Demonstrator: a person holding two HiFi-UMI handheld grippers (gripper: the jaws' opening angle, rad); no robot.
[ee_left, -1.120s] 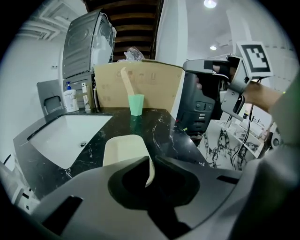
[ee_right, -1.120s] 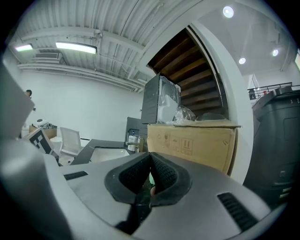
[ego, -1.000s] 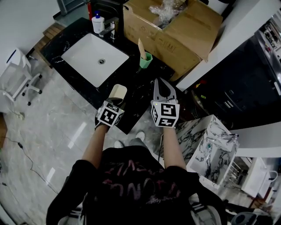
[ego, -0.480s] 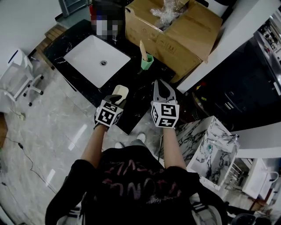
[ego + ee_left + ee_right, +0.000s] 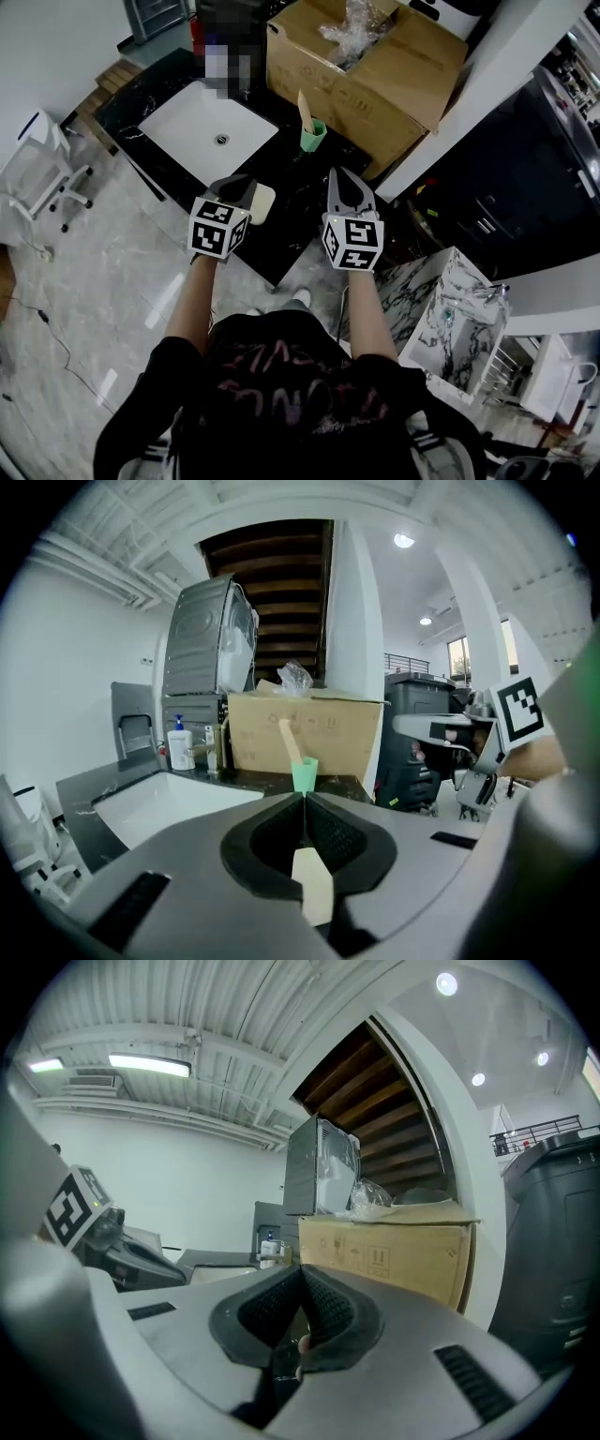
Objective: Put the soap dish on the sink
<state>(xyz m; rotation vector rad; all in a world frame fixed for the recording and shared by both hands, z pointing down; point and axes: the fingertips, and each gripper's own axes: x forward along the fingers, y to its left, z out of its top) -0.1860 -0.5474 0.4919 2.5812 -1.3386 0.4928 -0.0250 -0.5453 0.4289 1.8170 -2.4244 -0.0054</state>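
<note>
Polished black stone veined with white makes up the bench (image 5: 302,199) right in front of me, its near edge above glossy pale floor tiles (image 5: 122,272). My left tongs (image 5: 239,190) are clamped on the soap dish (image 5: 263,202), a smooth cream piece with rounded corners. In the left gripper view its thin edge sits pinched between the ribbed black pads (image 5: 337,841). It hangs over the near part of the bench, short of the sink (image 5: 202,127) and not resting on it. My right tongs (image 5: 343,180) are pressed together with nothing between them, level with the left pair. Farther on stands a mint-green cup (image 5: 312,137) with a flat wooden stick in it. Left of the cup lies the white rectangular sink, and behind both sits a big brown cardboard box (image 5: 375,75) with crinkled clear plastic (image 5: 361,19) inside
</note>
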